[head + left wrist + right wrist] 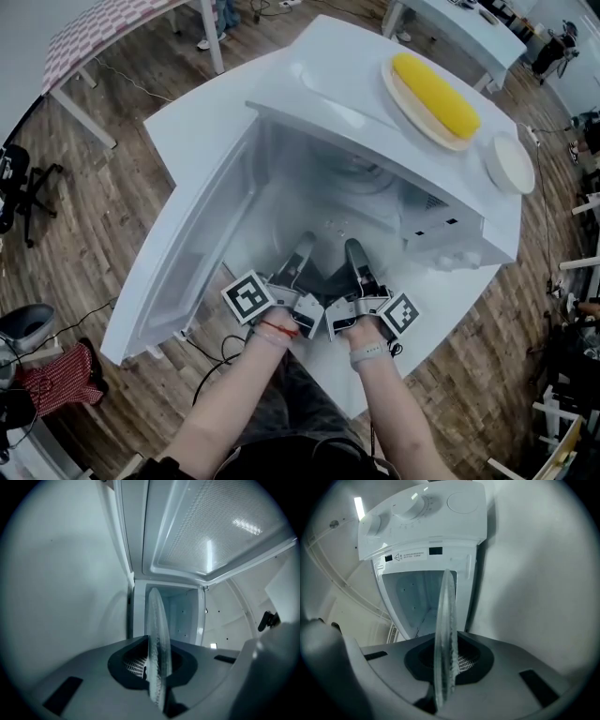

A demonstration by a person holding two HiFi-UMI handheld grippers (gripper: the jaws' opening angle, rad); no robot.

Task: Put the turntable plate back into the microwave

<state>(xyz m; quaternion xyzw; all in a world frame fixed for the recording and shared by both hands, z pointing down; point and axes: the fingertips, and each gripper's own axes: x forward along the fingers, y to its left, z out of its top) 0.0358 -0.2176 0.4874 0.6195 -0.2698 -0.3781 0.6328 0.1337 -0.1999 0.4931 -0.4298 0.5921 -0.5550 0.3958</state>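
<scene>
The clear glass turntable plate shows edge-on in both gripper views, upright between the jaws [157, 639] [444, 639]. In the head view it is almost invisible against the white oven. My left gripper [302, 246] and right gripper [356, 251] sit side by side at the mouth of the open microwave [366, 122], each shut on the plate's near rim. The fingertips reach just inside the cavity [328, 202]. The right gripper view looks into the cavity [412, 597] below the dial panel [417, 513].
The microwave door [187, 253] hangs open to the left; its perforated window [211, 527] fills the upper left gripper view. On top of the oven a yellow corn-like item lies on a beige plate [436, 94], beside a white bowl [511, 161]. The oven stands on a white table [187, 122].
</scene>
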